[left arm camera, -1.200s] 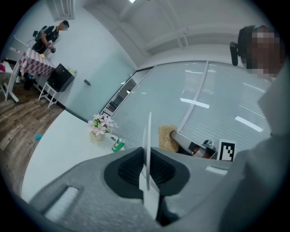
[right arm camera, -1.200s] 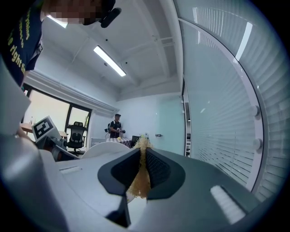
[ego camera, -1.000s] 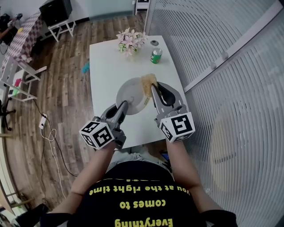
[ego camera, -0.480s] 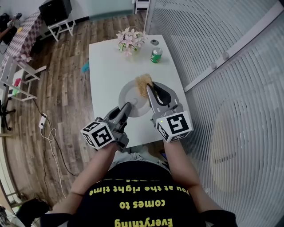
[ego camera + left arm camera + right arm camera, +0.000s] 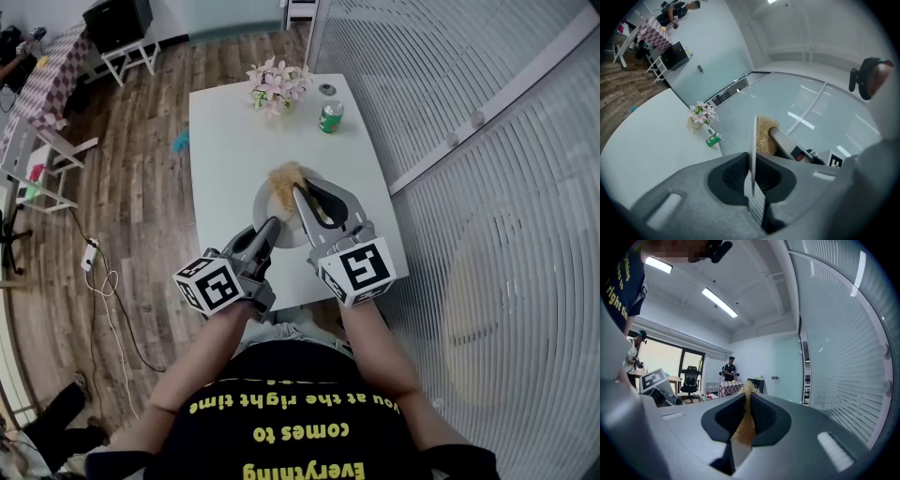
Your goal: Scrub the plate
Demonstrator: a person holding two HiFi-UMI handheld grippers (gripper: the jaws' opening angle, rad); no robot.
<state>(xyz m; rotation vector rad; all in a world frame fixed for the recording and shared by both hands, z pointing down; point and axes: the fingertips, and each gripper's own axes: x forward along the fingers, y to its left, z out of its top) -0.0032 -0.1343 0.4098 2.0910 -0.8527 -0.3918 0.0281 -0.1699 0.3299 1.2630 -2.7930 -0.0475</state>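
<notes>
The jaws of the left gripper (image 5: 266,232) are closed on the near rim of the grey round plate (image 5: 265,202). In the left gripper view the rim runs edge-on as a thin line straight up between the two jaw pads (image 5: 740,174). The grip fixes the plate over the near half of the white rectangular table (image 5: 225,141).

The jaws of the right gripper (image 5: 298,199) are closed on a tan fibrous scrubbing pad (image 5: 284,185). In the right gripper view the fibres fill the slot between the pads and project beyond the tips (image 5: 749,389).

Working relation: the scrubbing pad sits at the far left part of the plate's upper face, directly ahead of the left gripper across the plate. In the left gripper view it lies against the right side of the rim line (image 5: 765,135). The right gripper is the working tool and reaches the plate from the near right. Judged requirement: the next stroke crosses the face while the left grip resists it.

A green drink can (image 5: 330,117) and a small pot of pink flowers (image 5: 277,84) stand well apart at the far end of the table.
</notes>
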